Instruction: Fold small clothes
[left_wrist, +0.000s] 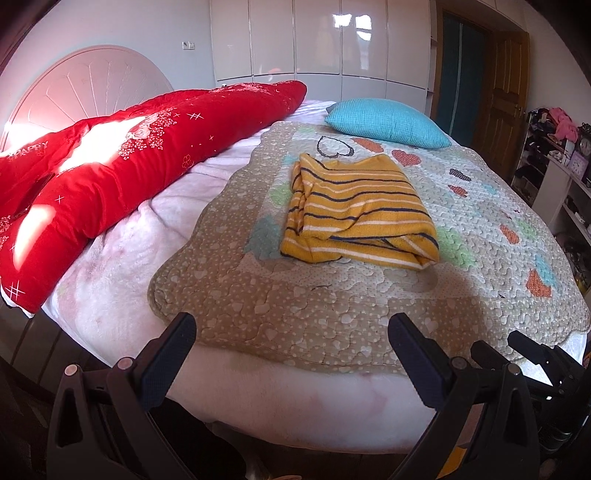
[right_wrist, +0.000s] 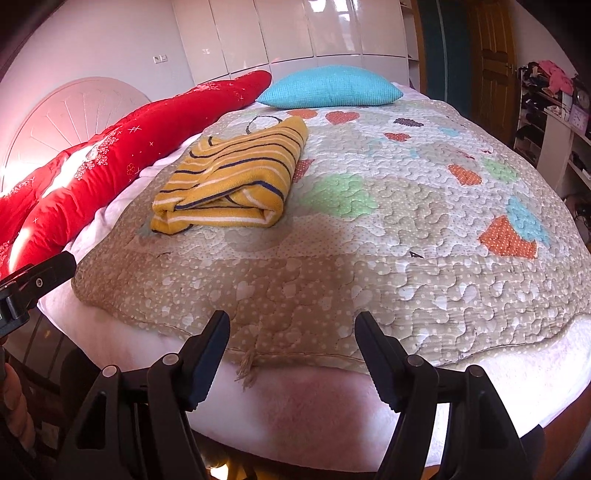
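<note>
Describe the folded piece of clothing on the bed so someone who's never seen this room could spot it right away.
Start at the bed, where a heart-patterned quilt covers most of the top. The folded garment lies on that quilt, in front of the turquoise pillow and right of the long red duvet. It alone is mustard yellow with thin dark and white stripes.

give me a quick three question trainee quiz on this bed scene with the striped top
1. True or false: the yellow striped top lies folded on the quilt, with neither gripper touching it.
2. Which item lies beyond the top, toward the wardrobe? A) red duvet B) blue pillow C) clock
3. Fill in: the fingers of both the left gripper and the right gripper stand ____, with nothing between them.

Key: 1 true; 2 B, the blue pillow; the red duvet lies along the side by the headboard; 3 open.
</note>
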